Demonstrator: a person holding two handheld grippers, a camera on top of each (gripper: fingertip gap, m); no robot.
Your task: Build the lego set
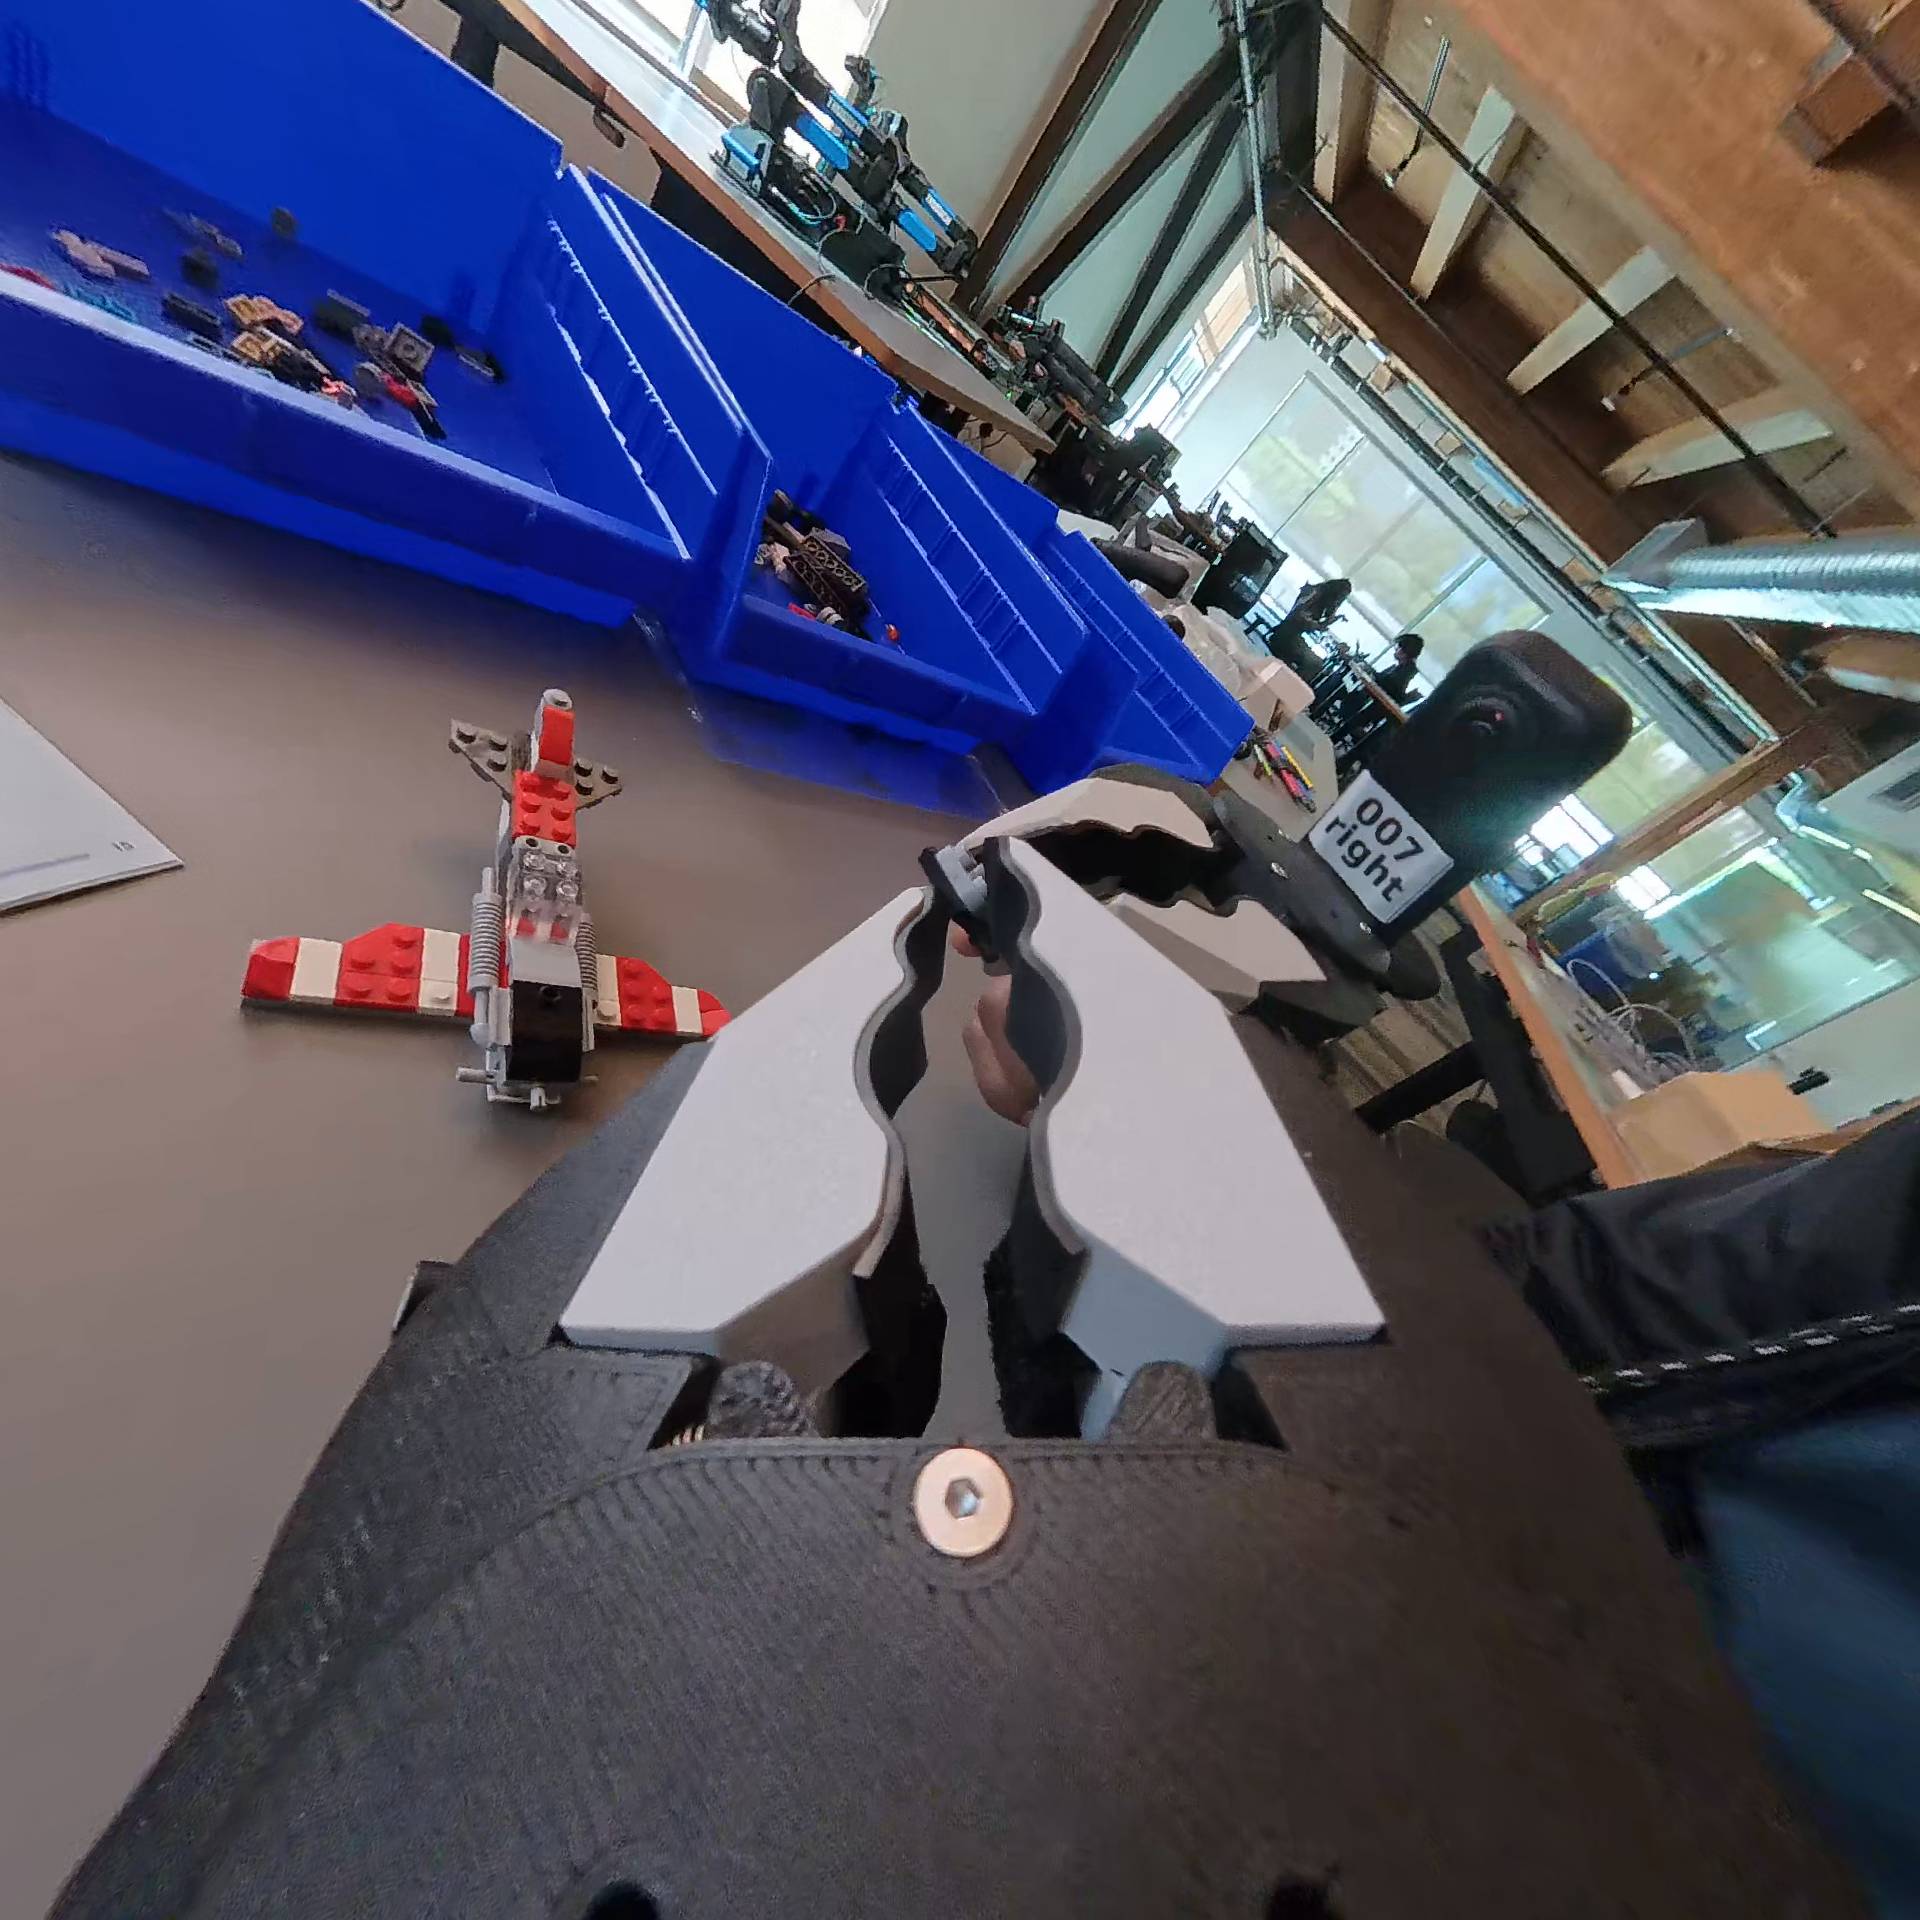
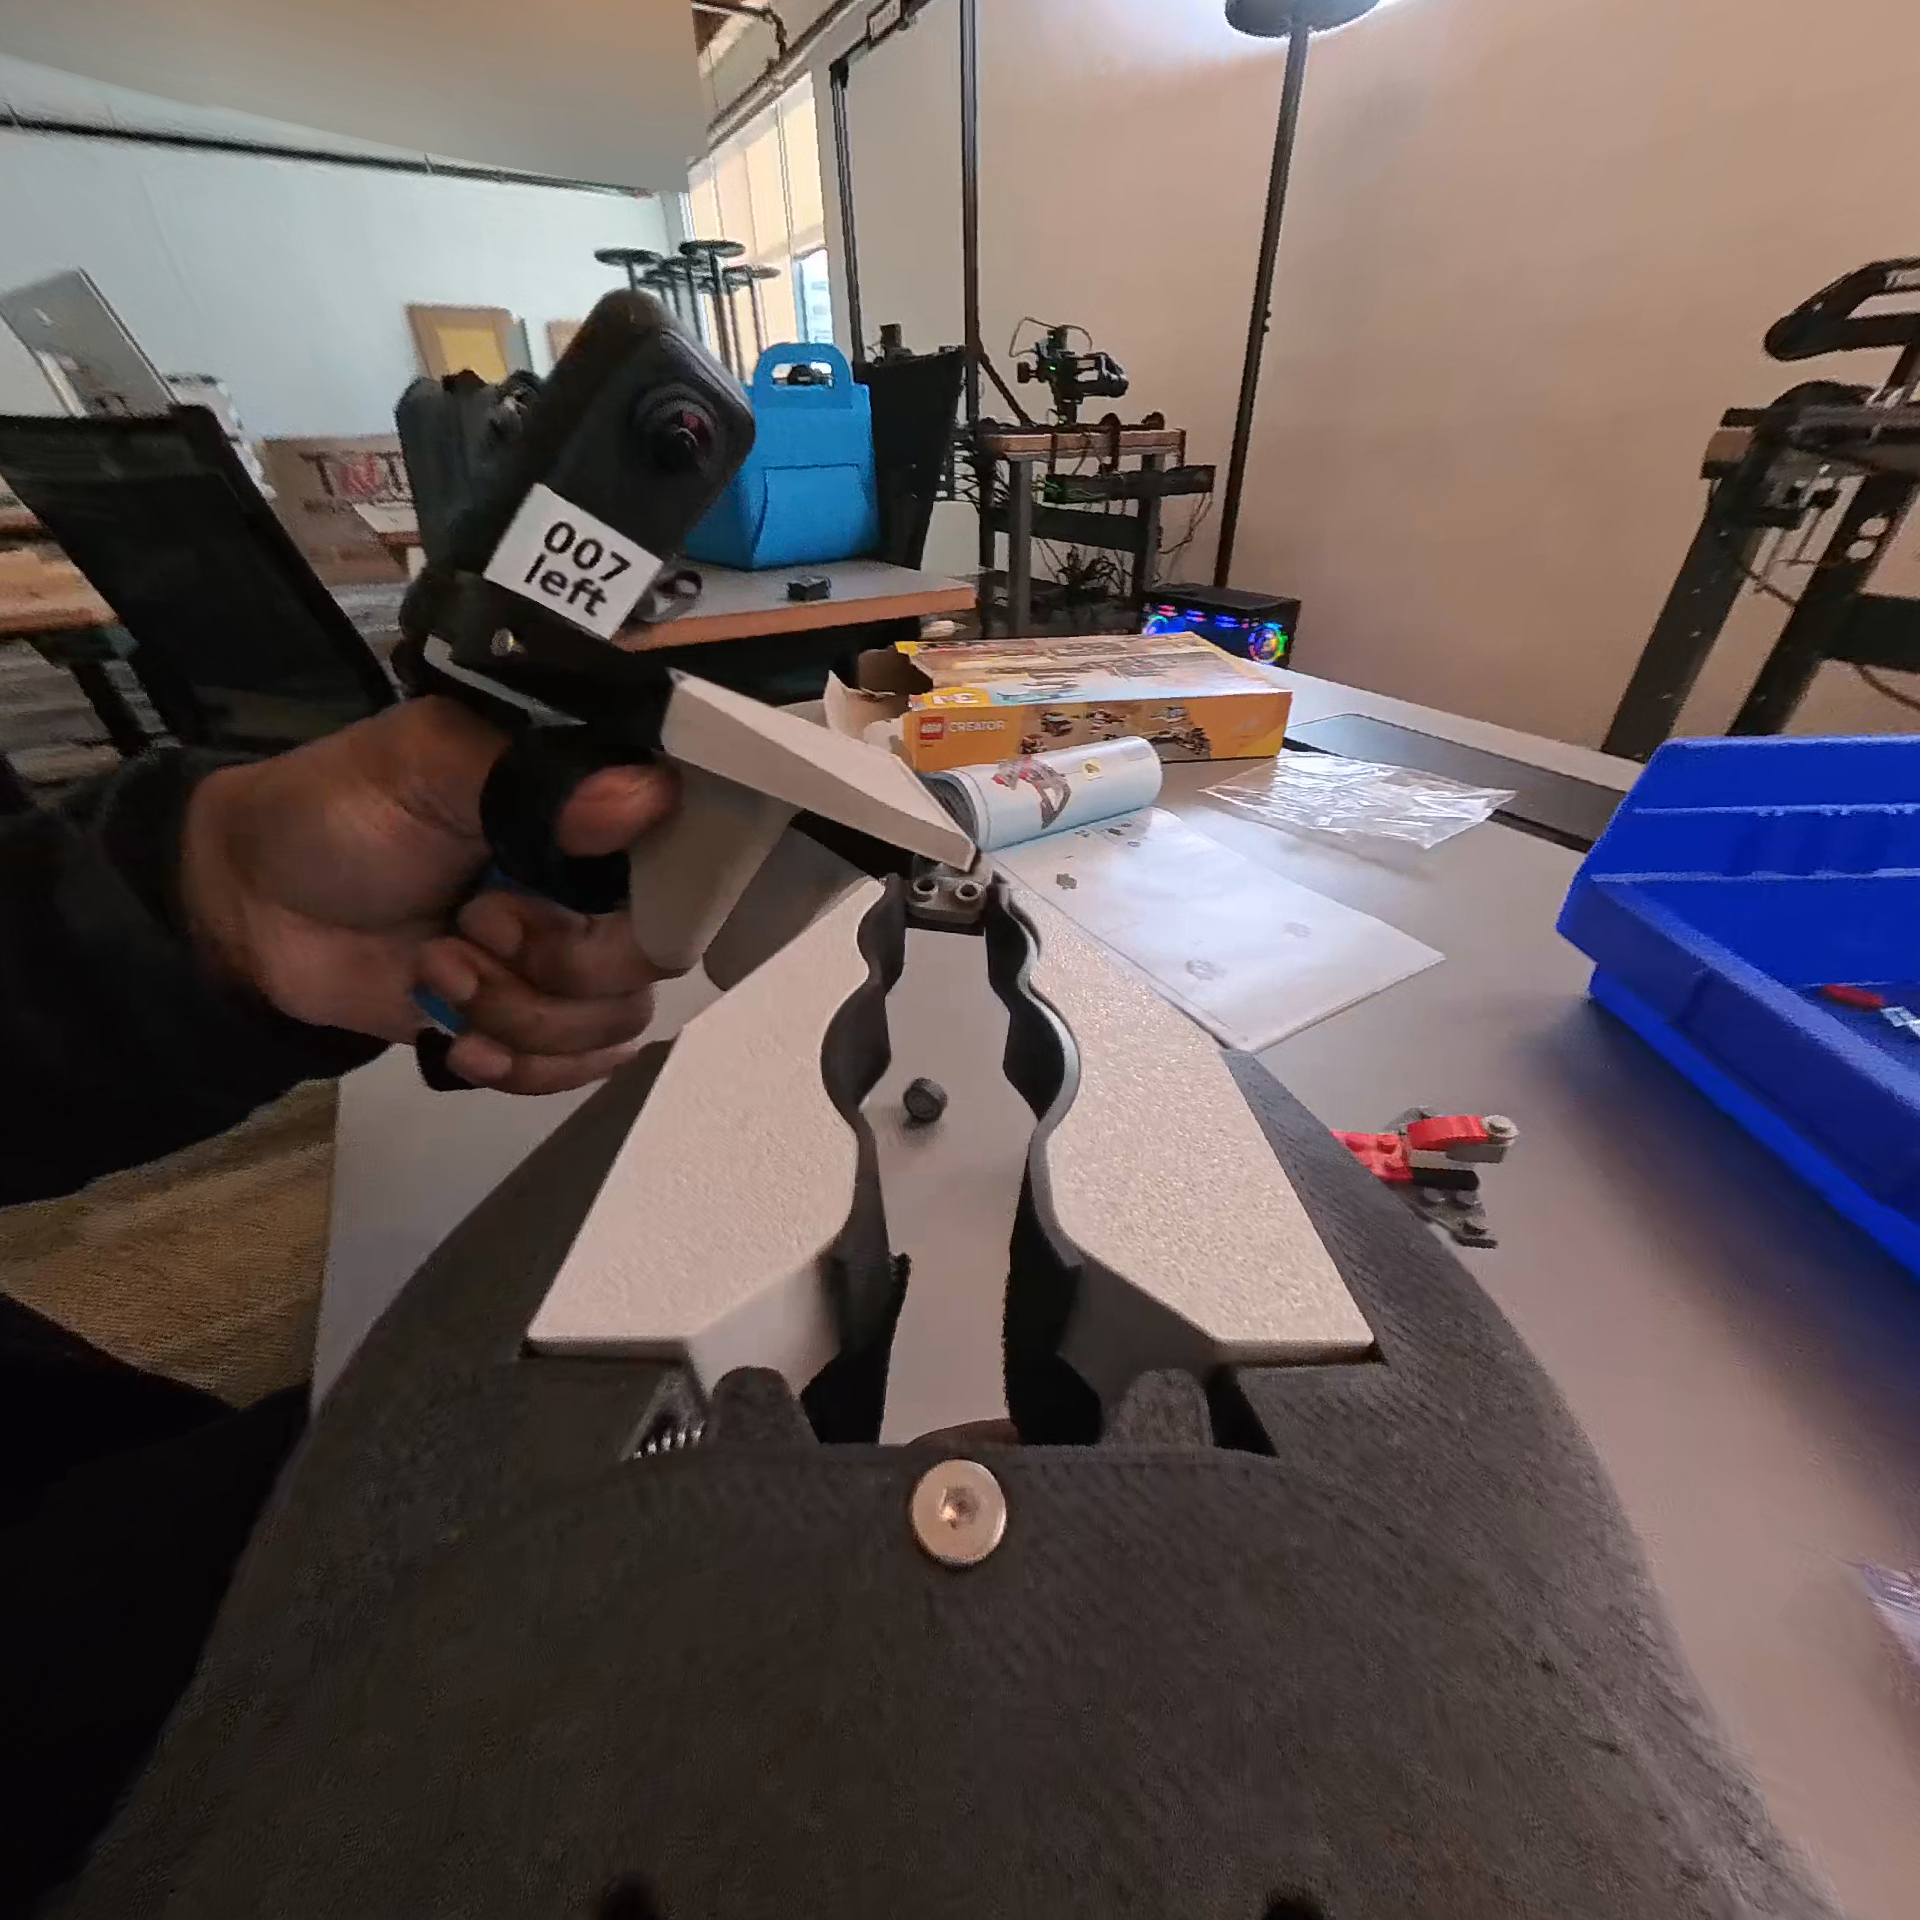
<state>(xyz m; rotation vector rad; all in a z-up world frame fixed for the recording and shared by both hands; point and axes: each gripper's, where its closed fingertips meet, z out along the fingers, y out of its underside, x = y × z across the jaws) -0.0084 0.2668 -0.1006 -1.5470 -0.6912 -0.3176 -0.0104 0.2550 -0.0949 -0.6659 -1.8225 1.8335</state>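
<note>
Pinching small dark-grey studded lego piece point(image 2: 943, 896) in right claw point(image 2: 945, 902), held in air above grey table point(image 2: 1558, 1403). Left claw point(image 1: 964, 894) clenched on same small piece point(image 1: 961, 883), tips meeting. We judge piece light, rigid, slippery plastic; easily dropped, best gripped on flat sides. Red-and-white lego plane point(image 1: 499, 966) lies well apart on table. Blue plastic bins point(image 1: 623, 416), paper instruction booklet point(image 2: 1195, 914), yellow cardboard box point(image 2: 1091, 707) around; loose round dark piece point(image 2: 923, 1097) below claws.
</note>
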